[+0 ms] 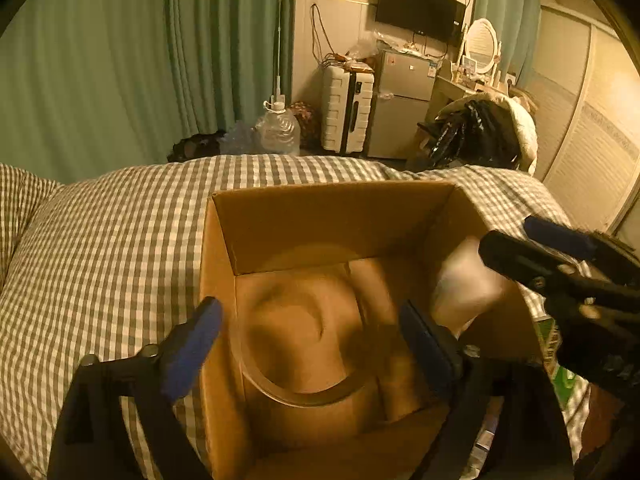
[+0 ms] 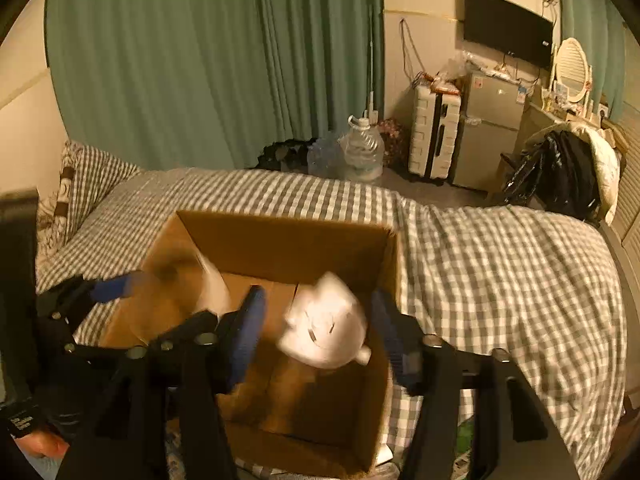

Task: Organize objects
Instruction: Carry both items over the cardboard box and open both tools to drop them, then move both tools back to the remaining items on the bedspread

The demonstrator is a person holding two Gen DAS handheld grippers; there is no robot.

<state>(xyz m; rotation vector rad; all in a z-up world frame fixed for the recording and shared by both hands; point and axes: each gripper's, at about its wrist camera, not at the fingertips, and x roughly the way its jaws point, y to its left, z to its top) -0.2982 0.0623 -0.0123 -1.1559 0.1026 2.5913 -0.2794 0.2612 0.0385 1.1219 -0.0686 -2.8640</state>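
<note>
An open cardboard box [image 1: 332,190] stands on a bed with a grey checked cover [image 1: 120,232]. My left gripper [image 1: 310,332] hangs over the box's left half with its jaws wide apart. A clear ring, like a roll of tape [image 1: 304,396], shows blurred below and between the pads, touching neither. My right gripper [image 2: 320,320] is over the box's [image 2: 280,218] right half. A white rounded figure [image 2: 328,320] is blurred between its blue pads [image 2: 248,332], with a gap on each side. The right gripper [image 1: 506,236] and the white figure [image 1: 468,284] also show in the left wrist view.
Green curtains [image 2: 200,60] hang behind the bed, with a pillow [image 2: 92,172] at its left end. On the floor beyond are water jugs [image 2: 362,148], a white suitcase [image 2: 434,136], a small fridge [image 2: 488,132] and a chair draped with clothes [image 2: 560,168]. Green packaging [image 1: 560,376] lies right of the box.
</note>
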